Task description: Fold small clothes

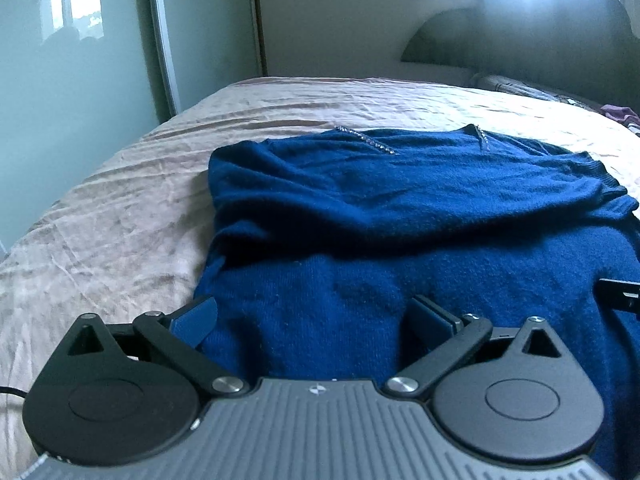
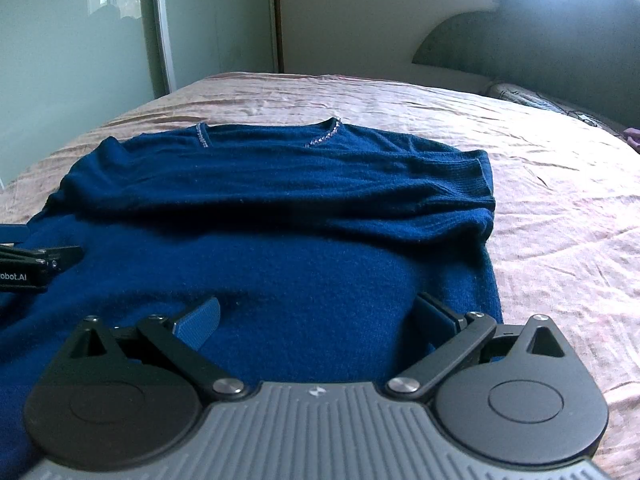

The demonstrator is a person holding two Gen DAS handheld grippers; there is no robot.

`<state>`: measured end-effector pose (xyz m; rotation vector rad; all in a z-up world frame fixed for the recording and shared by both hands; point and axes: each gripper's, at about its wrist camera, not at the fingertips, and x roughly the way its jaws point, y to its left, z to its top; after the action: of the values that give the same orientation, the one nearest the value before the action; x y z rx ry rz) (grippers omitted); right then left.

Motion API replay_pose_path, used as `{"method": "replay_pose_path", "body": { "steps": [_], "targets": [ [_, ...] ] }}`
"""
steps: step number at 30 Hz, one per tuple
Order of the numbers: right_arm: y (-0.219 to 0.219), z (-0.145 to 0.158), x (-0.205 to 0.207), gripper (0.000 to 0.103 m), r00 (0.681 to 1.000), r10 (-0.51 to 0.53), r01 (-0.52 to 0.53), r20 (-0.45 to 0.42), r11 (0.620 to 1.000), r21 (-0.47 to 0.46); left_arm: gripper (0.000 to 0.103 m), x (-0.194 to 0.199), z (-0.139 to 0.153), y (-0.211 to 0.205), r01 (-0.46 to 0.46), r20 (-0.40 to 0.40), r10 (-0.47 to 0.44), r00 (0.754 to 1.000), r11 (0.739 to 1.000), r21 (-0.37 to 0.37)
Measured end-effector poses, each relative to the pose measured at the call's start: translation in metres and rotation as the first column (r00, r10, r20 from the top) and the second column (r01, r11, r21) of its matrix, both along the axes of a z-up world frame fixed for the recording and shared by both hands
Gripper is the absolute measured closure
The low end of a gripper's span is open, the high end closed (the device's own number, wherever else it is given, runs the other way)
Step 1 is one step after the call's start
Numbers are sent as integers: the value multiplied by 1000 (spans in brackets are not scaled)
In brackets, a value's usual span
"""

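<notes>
Blue knit sweater [image 1: 400,216] laid flat on the bed [image 1: 120,208], neckline with sparkly trim [image 1: 372,142] at the far end, hem toward the near edge. Both sleeves folded across the chest, forming a thick band over the upper body of the garment; ribbed cuff [image 2: 476,184] ending at the right edge in the right wrist view. Bed cover pinkish, creased, bare to the left and right of the sweater. Left gripper [image 1: 314,316] low over the near left part of the sweater, fingers [image 1: 196,318] spread wide, nothing pinched; left finger at the sweater's left edge, right finger over the knit. Right gripper [image 2: 320,316] low over the near right part, fingers [image 2: 200,320] likewise spread wide, nothing between them but cloth below; right finger close to the sweater's right edge. Contact between finger tips and knit not determinable from either view. Each gripper's tip visible at the margin of the other's view, side by side, apart. Far background: grey headboard [image 2: 540,36] at right, wardrobe doors [image 1: 80,60] at left, bright window behind the headboard, small purplish cloth [image 1: 622,114] at far right of the bed.
</notes>
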<state>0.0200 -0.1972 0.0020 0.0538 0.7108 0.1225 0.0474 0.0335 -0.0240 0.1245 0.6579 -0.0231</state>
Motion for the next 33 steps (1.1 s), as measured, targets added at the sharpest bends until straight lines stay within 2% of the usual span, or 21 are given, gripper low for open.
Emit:
{"method": "replay_pose_path", "body": {
  "steps": [10, 18, 28, 30, 33],
  "targets": [
    [2, 0, 0, 0, 1000, -1, 1, -3, 1000, -4, 0, 2, -1, 7, 0, -18, 0, 1000, 999, -48],
    [2, 3, -8, 0, 1000, 8, -8, -8, 1000, 11, 0, -3, 1, 1, 2, -6, -2, 1000, 1000, -11],
    [2, 4, -15, 0, 999, 28, -28, -32, 1000, 6, 0, -2, 0, 4, 2, -11, -2, 1000, 1000, -20],
    [-1, 8, -19, 0, 999, 0, 2, -36, 999, 43, 0, -3, 1, 4, 5, -15, -5, 1000, 1000, -13],
    [-13, 13, -35, 0, 1000, -5, 6, -7, 987, 158, 0, -11, 6, 4, 11, -22, -11, 1000, 1000, 5]
  ]
}}
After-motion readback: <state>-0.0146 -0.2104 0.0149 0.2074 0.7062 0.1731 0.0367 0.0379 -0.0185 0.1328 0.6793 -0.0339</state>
